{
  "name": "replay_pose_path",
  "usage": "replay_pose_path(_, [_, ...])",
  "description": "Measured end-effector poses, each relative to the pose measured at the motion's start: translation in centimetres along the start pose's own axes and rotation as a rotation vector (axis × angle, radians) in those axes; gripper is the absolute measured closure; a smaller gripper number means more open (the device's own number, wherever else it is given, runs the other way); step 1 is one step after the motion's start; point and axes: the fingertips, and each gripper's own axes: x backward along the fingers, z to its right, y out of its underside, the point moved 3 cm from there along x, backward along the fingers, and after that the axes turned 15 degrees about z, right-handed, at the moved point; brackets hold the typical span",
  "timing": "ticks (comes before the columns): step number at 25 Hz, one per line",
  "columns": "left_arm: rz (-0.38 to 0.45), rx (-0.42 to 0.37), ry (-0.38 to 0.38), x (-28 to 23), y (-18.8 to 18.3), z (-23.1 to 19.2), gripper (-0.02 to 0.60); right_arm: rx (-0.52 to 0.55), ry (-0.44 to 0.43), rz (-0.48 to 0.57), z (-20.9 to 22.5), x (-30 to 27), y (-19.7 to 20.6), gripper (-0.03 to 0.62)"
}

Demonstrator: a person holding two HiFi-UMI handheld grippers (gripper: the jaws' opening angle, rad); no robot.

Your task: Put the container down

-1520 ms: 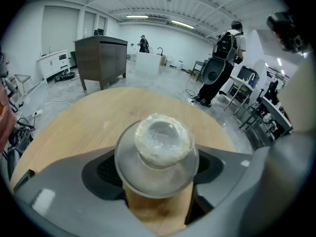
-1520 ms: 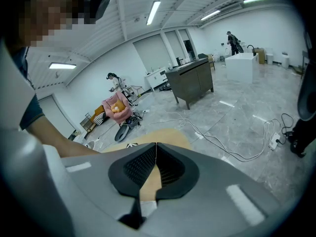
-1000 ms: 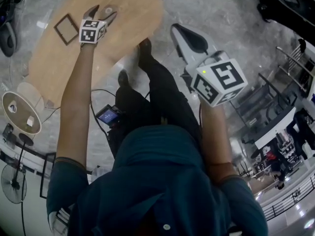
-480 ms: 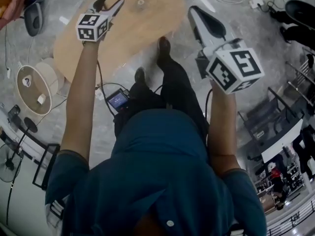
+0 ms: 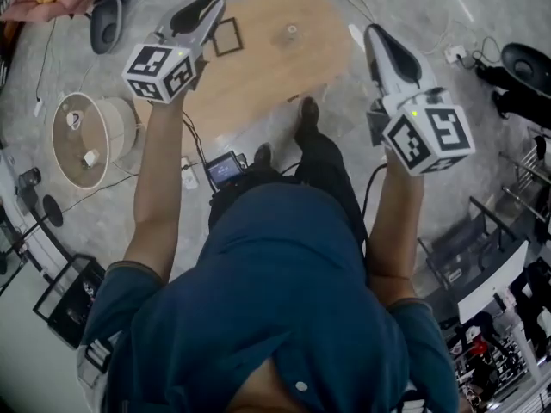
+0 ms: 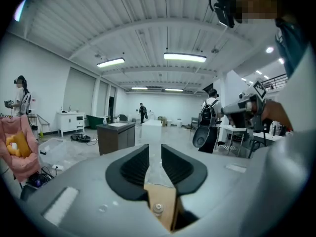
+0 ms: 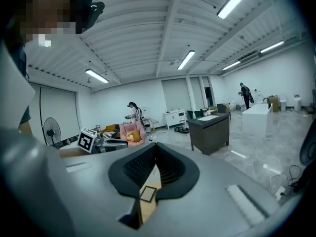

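A small round container (image 5: 292, 31) stands on the oval wooden table (image 5: 275, 67), beside a dark square frame (image 5: 228, 35). My left gripper (image 5: 205, 11) hangs over the table's left end, well clear of the container. Its jaws are closing and only a narrow gap remains, with nothing between them. Through that gap in the left gripper view (image 6: 154, 148) the container (image 6: 158, 208) shows on the wood below. My right gripper (image 5: 379, 40) is held above the floor off the table's right end. In the right gripper view (image 7: 155, 146) its tips meet, with nothing held.
A round drum-shaped shade (image 5: 86, 136) stands on the floor at left. A small screen device (image 5: 224, 170) and cables lie near the person's feet. Metal racks (image 5: 482, 231) are at right. A dark counter (image 6: 116, 137) and several people are farther off in the hall.
The left gripper has drawn back from the container, from over the table to its left end, and its wide jaws have narrowed. The right gripper stays raised at the right.
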Motion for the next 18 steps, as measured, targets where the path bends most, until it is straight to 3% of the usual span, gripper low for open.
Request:
replay_pose_path(5, [0.111,-0.022,0.016,3.9,-8.2,2.6,0.553,0.073,-0.023,0.052,-2.4,1.8,-3.6,0.585])
replay_pose_path(11, [0.198,-0.019,0.021,9.1,-15.0,4.5,0.568,0.199,-0.060,0.057,-6.7,3.4,-6.6,0.588])
replay_pose_path(18, [0.244,-0.071,0.053,13.3,-19.1,6.9,0.577,0.246,-0.039,0.105,-9.7,5.5,-9.2,0.588])
